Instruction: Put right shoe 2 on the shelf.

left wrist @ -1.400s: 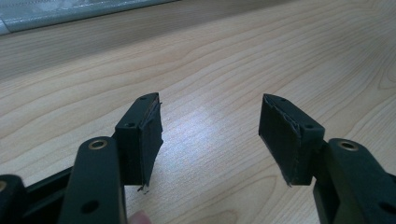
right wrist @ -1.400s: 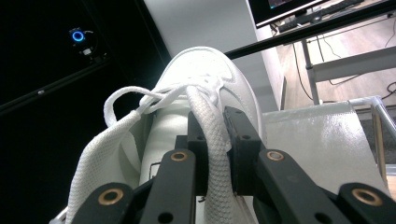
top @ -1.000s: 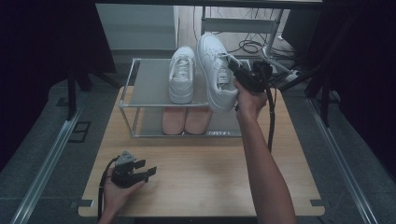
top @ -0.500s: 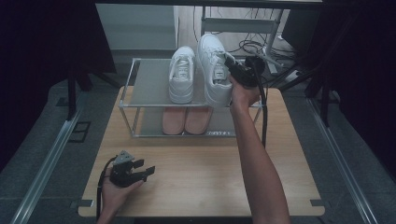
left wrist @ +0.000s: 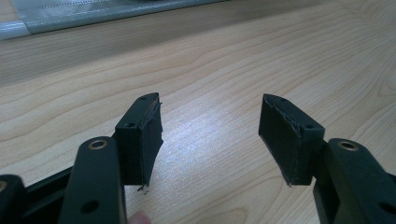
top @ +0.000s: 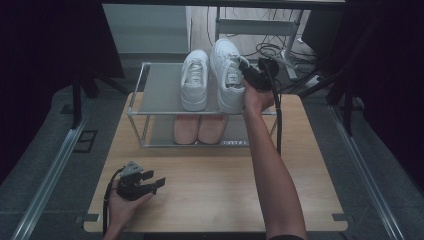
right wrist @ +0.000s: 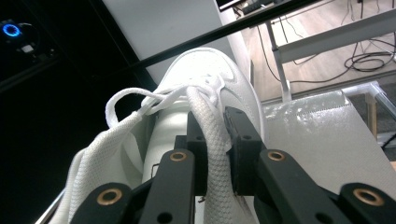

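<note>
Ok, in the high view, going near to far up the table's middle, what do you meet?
Bare wooden table → pink shoes on the rack's lower shelf → white shoe standing on the rack's top shelf → second white shoe, pinched at its collar by the right gripper.

The right gripper holds a white lace-up sneaker, apparently tilted, beside its twin on the glass-topped metal rack.

Two sneakers on rack top, pair beneath, rack on table
</note>
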A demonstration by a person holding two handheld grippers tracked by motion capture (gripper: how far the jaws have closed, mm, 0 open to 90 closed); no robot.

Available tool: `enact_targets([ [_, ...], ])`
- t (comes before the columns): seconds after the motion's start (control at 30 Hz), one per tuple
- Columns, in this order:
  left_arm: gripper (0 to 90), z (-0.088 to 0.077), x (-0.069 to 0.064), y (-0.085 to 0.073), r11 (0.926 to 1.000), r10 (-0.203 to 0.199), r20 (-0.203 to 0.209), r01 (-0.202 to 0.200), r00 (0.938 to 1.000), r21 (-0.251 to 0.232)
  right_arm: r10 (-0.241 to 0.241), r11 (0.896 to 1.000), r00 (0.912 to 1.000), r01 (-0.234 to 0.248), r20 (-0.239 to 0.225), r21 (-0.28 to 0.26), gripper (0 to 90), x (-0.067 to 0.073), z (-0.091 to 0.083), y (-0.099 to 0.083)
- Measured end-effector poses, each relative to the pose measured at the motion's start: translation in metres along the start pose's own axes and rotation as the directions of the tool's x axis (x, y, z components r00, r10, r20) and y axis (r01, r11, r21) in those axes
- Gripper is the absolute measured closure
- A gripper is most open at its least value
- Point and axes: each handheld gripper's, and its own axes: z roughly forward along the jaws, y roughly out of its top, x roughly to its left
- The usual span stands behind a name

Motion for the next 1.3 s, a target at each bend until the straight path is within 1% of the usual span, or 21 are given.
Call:
enact_targets([
  [0.03,39.7,0.0,0.0,0.0,1.0,0.0,0.0,0.0,1.0,0.0,0.0,1.0,1.0,0.0,0.0,0.0,81.3,0.0,0.0,0.0],
  [0.07,39.8,0.0,0.0,0.0,1.0,0.001,0.0,-0.001,1.0,0.0,0.009,1.0,0.9999,-0.009,0.01,0.011,81.2,-0.001,0.005,-0.002],
  [0.13,39.7,0.0,0.0,0.0,1.0,0.0,0.0,0.0,1.0,-0.002,0.016,1.0,0.9997,-0.016,0.017,0.016,81.1,-0.002,0.007,-0.002],
  [0.17,39.7,0.0,0.001,0.0,1.0,-0.003,-0.002,0.003,1.0,-0.004,0.008,0.999,0.9994,-0.009,0.034,0.031,80.9,-0.003,0.012,-0.003],
  [0.37,39.8,-0.001,0.003,0.0,1.0,-0.004,-0.007,0.004,1.0,-0.004,-0.006,0.999,0.9976,0.002,0.069,0.052,80.3,-0.004,0.025,-0.003],
  [0.43,39.8,-0.002,0.004,0.0,1.0,-0.006,-0.006,0.006,1.0,-0.006,-0.005,0.999,0.9975,0.001,0.07,0.055,80.2,-0.004,0.026,-0.003],
  [0.5,39.8,-0.002,0.004,0.0,0.9999,-0.011,-0.006,0.011,0.9999,-0.007,-0.006,0.998,0.9969,0.001,0.078,0.065,79.5,-0.004,0.031,-0.004],
  [0.67,39.8,-0.002,0.005,0.0,0.9999,-0.007,-0.005,0.006,1.0,-0.008,-0.011,0.997,0.9964,0.005,0.084,0.08,78.4,-0.002,0.036,-0.004],
  [0.7,39.8,-0.002,0.004,0.0,0.9999,-0.008,-0.007,0.008,0.9999,-0.009,-0.026,0.996,0.996,0.018,0.086,0.09,77.6,-0.002,0.039,-0.003],
  [0.77,39.7,-0.002,0.004,0.0,0.9999,-0.007,-0.006,0.007,1.0,-0.008,-0.027,0.995,0.9961,0.019,0.084,0.098,76.6,-0.001,0.04,-0.003],
  [0.83,39.8,-0.002,0.004,0.0,0.9999,-0.006,-0.006,0.006,1.0,-0.008,-0.042,0.993,0.9963,0.033,0.075,0.113,75.2,0.0,0.044,-0.002],
  [0.9,39.7,-0.002,0.004,0.0,0.9999,-0.006,-0.007,0.006,1.0,-0.008,-0.053,0.992,0.9965,0.045,0.064,0.121,71.2,0.0,0.046,-0.002],
  [0.93,39.7,-0.002,0.005,0.0,1.0,-0.004,-0.008,0.004,1.0,-0.006,-0.055,0.991,0.9979,0.05,0.035,0.125,64.2,0.001,0.047,0.0],
  [0.97,39.8,-0.002,0.005,0.0,0.9999,-0.009,-0.008,0.009,0.9999,-0.006,-0.056,0.991,0.9982,0.053,0.021,0.122,61.3,0.0,0.046,0.001],
  [1.0,39.8,-0.002,0.005,0.0,0.9999,-0.009,-0.008,0.009,0.9999,-0.006,-0.056,0.991,0.9982,0.053,0.021,0.122,61.3,0.0,0.046,0.001],
  [1.03,39.7,-0.002,0.005,0.0,1.0,-0.008,-0.008,0.008,0.9999,-0.006,-0.053,0.993,0.9986,0.053,0.004,0.105,59.0,-0.001,0.043,0.004],
  [1.13,39.7,-0.001,0.004,0.0,1.0,-0.002,-0.008,0.002,1.0,-0.004,-0.072,0.993,0.9974,0.072,-0.002,0.098,58.9,-0.001,0.038,0.006],
  [1.17,39.7,-0.001,0.003,0.0,1.0,-0.001,-0.008,0.001,1.0,-0.003,-0.081,0.992,0.9966,0.082,-0.015,0.093,60.3,-0.001,0.031,0.008],
  [1.23,39.7,-0.001,0.003,0.0,1.0,-0.003,-0.007,0.002,1.0,-0.003,-0.085,0.993,0.9958,0.087,-0.035,0.083,62.8,-0.002,0.024,0.008],
  [1.27,39.7,-0.001,0.003,0.0,1.0,0.003,-0.006,-0.003,1.0,-0.002,-0.085,0.993,0.9958,0.087,-0.035,0.083,62.8,-0.002,0.024,0.008],
  [1.3,39.7,0.0,0.002,0.0,1.0,0.003,-0.007,-0.003,1.0,-0.001,-0.092,0.992,0.9946,0.095,-0.048,0.079,65.7,-0.004,0.016,0.008],
])
